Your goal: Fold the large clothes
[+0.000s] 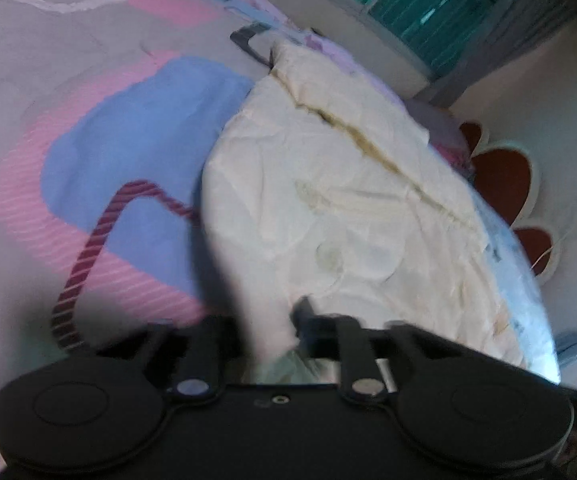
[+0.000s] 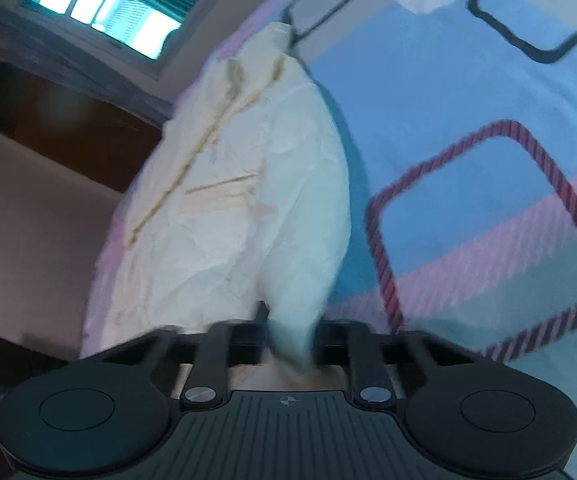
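Observation:
A large cream-white garment (image 1: 348, 184) with a yellowish zip seam lies on a patterned bedsheet (image 1: 100, 128) near the bed's edge. My left gripper (image 1: 272, 332) is shut on a near edge of the garment, which bunches between its fingers. In the right wrist view the same garment (image 2: 240, 184) stretches away from me, and my right gripper (image 2: 292, 340) is shut on a gathered fold of it, lifted off the sheet (image 2: 468, 120). Both views are motion-blurred.
The bed's edge runs along the garment's far side. Beyond it are a floor mat with red petal shapes (image 1: 504, 176), a window with green blinds (image 1: 428, 4), also in the right wrist view (image 2: 108, 4), and a dark wooden panel (image 2: 68, 120).

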Demonstrator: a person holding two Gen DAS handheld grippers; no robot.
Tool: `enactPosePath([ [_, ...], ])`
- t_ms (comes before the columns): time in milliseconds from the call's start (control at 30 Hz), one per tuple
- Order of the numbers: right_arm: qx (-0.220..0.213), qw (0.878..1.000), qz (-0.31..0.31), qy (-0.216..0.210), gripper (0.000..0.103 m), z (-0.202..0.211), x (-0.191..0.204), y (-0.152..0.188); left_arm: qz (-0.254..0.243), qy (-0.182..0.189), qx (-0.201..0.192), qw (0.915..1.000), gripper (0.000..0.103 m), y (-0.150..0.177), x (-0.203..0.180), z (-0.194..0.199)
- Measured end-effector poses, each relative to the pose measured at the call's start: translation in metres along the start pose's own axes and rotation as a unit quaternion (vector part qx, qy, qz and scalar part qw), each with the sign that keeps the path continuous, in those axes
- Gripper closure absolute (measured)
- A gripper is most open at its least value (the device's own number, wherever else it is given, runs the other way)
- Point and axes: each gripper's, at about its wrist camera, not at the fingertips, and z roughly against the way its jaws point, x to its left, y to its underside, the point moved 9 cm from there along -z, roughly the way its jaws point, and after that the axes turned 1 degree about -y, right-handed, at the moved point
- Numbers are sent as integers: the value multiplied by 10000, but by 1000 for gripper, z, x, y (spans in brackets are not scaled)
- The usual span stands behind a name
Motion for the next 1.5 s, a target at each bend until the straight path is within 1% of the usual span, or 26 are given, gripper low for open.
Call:
enactPosePath([
  [33,-119,9999,38,-108,91,6,6,-3,5,98,-149,9998,92,-2,-5,6],
  [100,-335,9991,91,-262,92,20,14,-8,63,332,-523,9981,92,-7,-12,20],
  [133,-332,9992,112,-215,92,21,12,-8,43,267,-577,9980,92,-7,-11,22],
  [167,-230,9996,165,-83,92,17,9,-6,-30,90,-501,9987,92,-5,-9,18],
  [200,-38,9997,216,136,92,8,2,-3,-63,-94,-319,9994,92,0,-4,9],
  [233,90,9995,192,237,92,1,-3,0,-3,-203,-164,9997,92,3,1,0],
  [267,102,9996,161,219,92,-2,-4,0,44,-245,-128,9996,93,4,3,-4],
  [300,30,9998,162,145,93,0,0,-3,76,-211,-203,9995,93,1,0,-3],
  [400,-361,9987,318,-146,93,14,24,-22,89,68,-575,9983,93,-17,-16,10],
  [533,-828,9936,676,-361,93,30,64,-59,25,449,-1146,9924,93,-60,-44,29],
  [600,-1032,9906,783,-438,94,28,85,-85,-5,682,-1411,9876,93,-87,-60,33],
  [700,-1318,9861,860,-524,94,24,110,-129,-89,924,-1691,9812,93,-129,-84,25],
  [800,-1500,9833,846,-594,94,7,130,-181,-189,1021,-1868,9769,93,-174,-103,10],
  [867,-1583,9818,865,-593,94,-8,141,-215,-217,1059,-1911,9756,93,-202,-113,-5],
  [967,-1613,9823,783,-537,94,-35,147,-266,-284,1024,-1881,9764,93,-242,-127,-36],
  [1067,-1555,9850,582,-471,94,-71,139,-311,-368,889,-1744,9800,93,-279,-136,-77],
  [1133,-1471,9876,399,-387,93,-95,129,-337,-389,802,-1610,9829,93,-294,-133,-100],
  [1200,-1334,9904,267,-263,93,-124,118,-363,-416,698,-1394,9869,93,-309,-127,-131],
  [1233,-1257,9917,188,-202,84,-138,109,-373,-388,658,-1311,9884,87,-317,-121,-147],
  [1267,-1239,9922,96,-99,71,-149,100,-382,-282,659,-1297,9890,73,-324,-115,-159],
  [1300,-1414,9900,6,23,31,-156,91,-392,-91,619,-1347,9889,65,-330,-105,-168],
  [1333,-1705,9852,60,146,13,-154,86,-397,37,612,-1439,9877,45,-336,-98,-174],
  [1367,-1851,9822,195,259,13,-155,82,-401,96,577,-1568,9859,26,-340,-90,-176],
  [1400,-1792,9832,197,295,13,-160,76,-403,84,471,-1663,9849,21,-346,-84,-178],
  [1433,-1697,9848,197,306,13,-167,70,-404,9,375,-1647,9856,21,-348,-78,-182],
  [1500,-1557,9855,407,532,13,-177,58,-403,-177,254,-1429,9893,21,-348,-68,-194],
])
